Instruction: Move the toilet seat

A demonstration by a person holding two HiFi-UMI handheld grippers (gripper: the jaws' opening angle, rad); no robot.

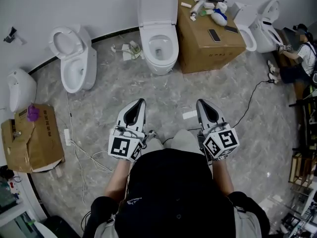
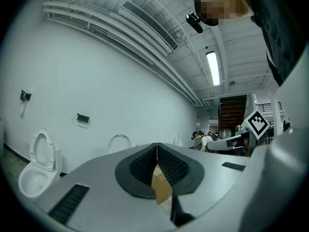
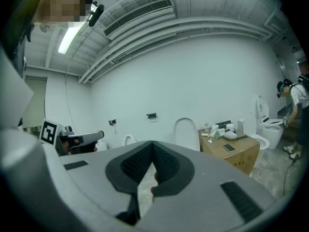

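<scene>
left edge: white wall fixture (image 1: pixel 20 88), well left of the left fingers, ahead of them.
low left: torn cardboard box (image 1: pixel 37 143) on the floor (image 1: pixel 99 88), left of the left fingers; purple thing (image 1: pixel 32 113) lay on its top.
cables: white cable (image 1: pixel 84 155) ran over the floor between that box and the left fingers.
left toilet (image 1: pixel 74 58): ahead and left of the left fingers, well apart, lid up.
left gripper (image 1: pixel 140 103): held level in front of the person, pointed at the toilets; marker cube at its back end.
left fingers (image 2: pixel 142 166): clenched tip to tip, nothing between them.
toilet seat (image 1: pixel 172 42): down on the middle toilet (image 1: pixel 158 66), lid (image 1: pixel 157 6) raised behind it; straight ahead, between the two sets of fingers in line, well apart from both, untouched.
right gripper (image 1: pixel 200 103): beside the left one, about parallel, tipped slightly down.
right fingers (image 3: pixel 166 163): clenched too, empty.
big cardboard box (image 1: pixel 210 51): just right of the middle toilet, ahead and slightly right of the right fingers; phone (image 1: pixel 214 34) and white bottles (image 1: pixel 210 9) on top.
right toilet (image 1: pixel 257 26): beyond that box, far ahead-right of the right fingers.
black cable (image 1: pixel 250 100): on the floor right of the right fingers.
far right: seated person (image 1: pixel 297 53), well apart from the right fingers.
</scene>
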